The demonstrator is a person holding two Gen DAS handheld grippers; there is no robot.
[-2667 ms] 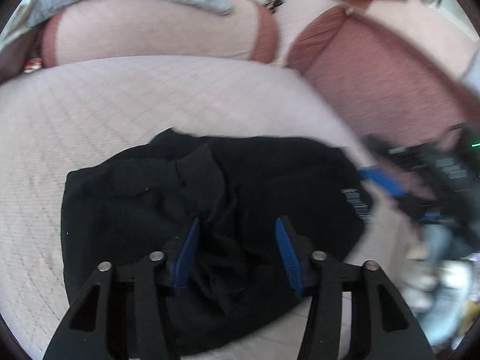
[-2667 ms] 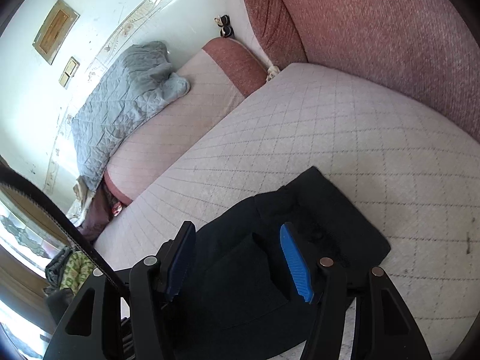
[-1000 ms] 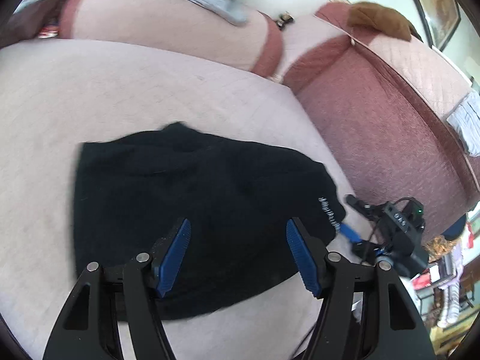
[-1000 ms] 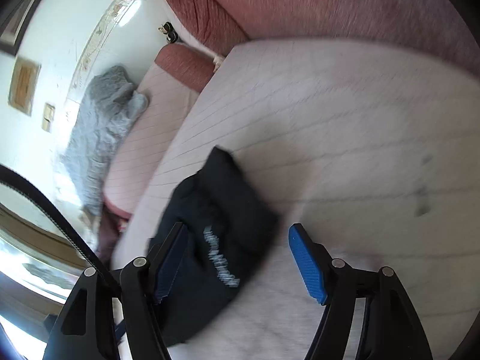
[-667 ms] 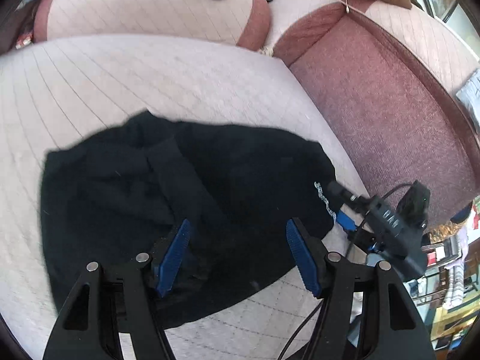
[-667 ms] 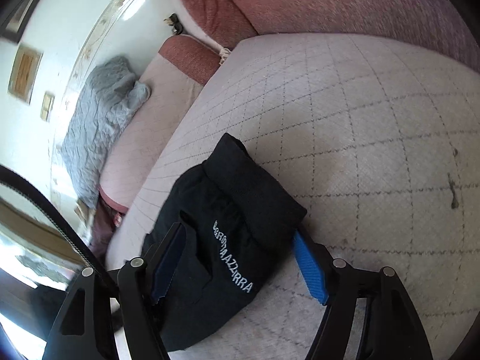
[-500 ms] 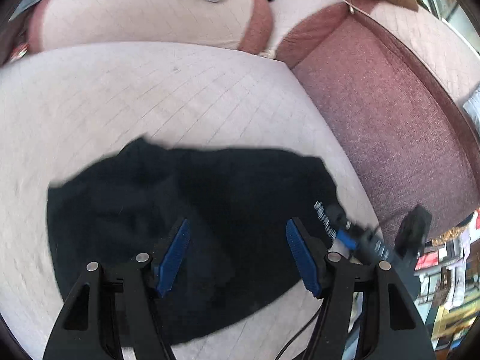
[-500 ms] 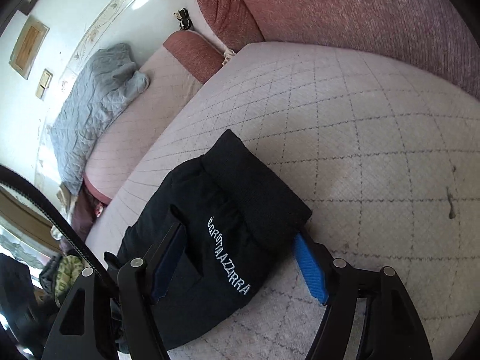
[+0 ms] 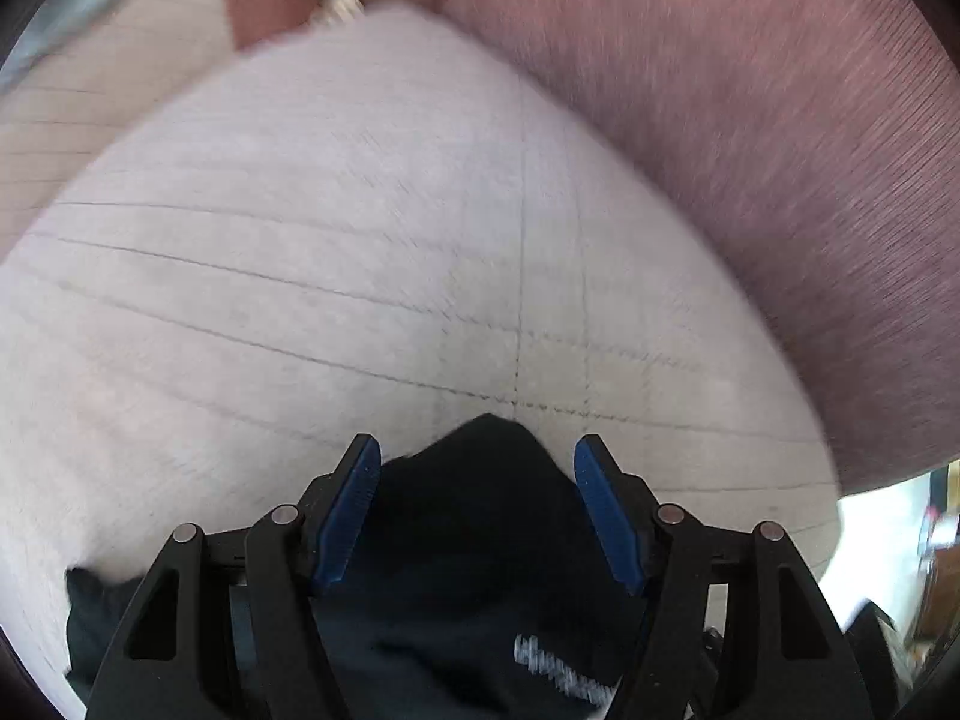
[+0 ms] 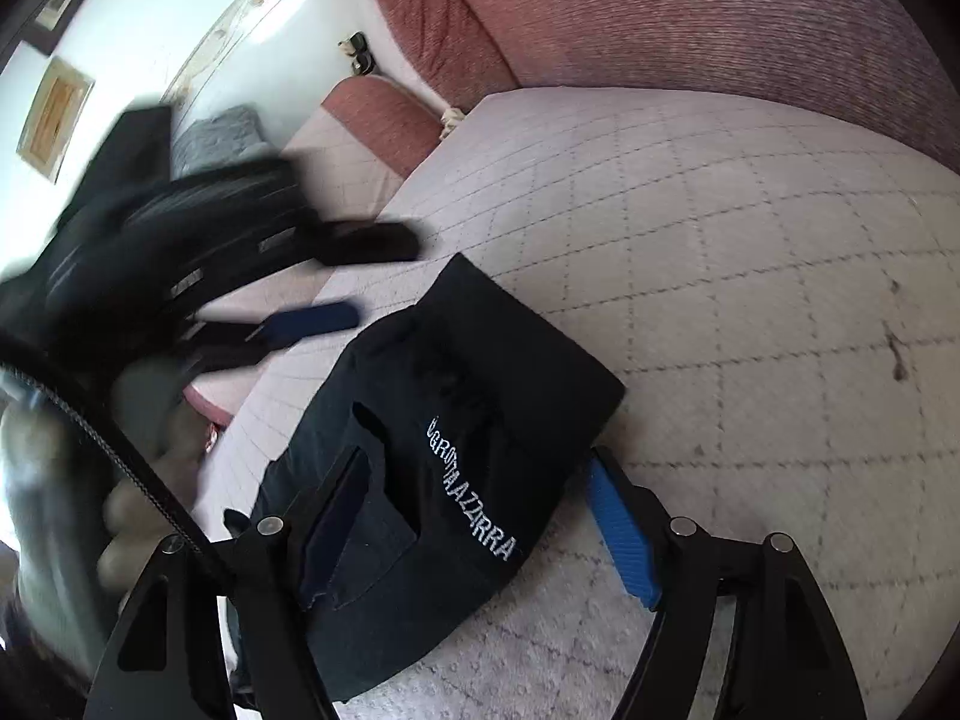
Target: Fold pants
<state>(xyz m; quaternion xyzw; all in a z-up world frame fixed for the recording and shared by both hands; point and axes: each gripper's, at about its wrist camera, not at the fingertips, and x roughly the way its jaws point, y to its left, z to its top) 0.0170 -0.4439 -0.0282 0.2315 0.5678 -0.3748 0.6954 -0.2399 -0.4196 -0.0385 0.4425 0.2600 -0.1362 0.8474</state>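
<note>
The black pants (image 10: 456, 456) lie folded into a compact bundle on the pale quilted seat cushion (image 10: 750, 252), white lettering facing up. My right gripper (image 10: 480, 516) is open, low over the bundle's near end, one finger on each side. My left gripper (image 9: 474, 504) is open and empty, above the bundle's far corner (image 9: 480, 528); it shows blurred in the right wrist view (image 10: 336, 282), raised at the bundle's left.
The reddish sofa back (image 10: 720, 18) runs along the right and far side. A pink bolster cushion (image 10: 372, 120) with a grey blanket (image 10: 222, 132) lies at the far left. The seat's front edge is near the right gripper.
The left gripper has swung fast toward the bundle's far corner and the sofa back, blurring its view. The right gripper stays open over the lettered end. The pants have not moved.
</note>
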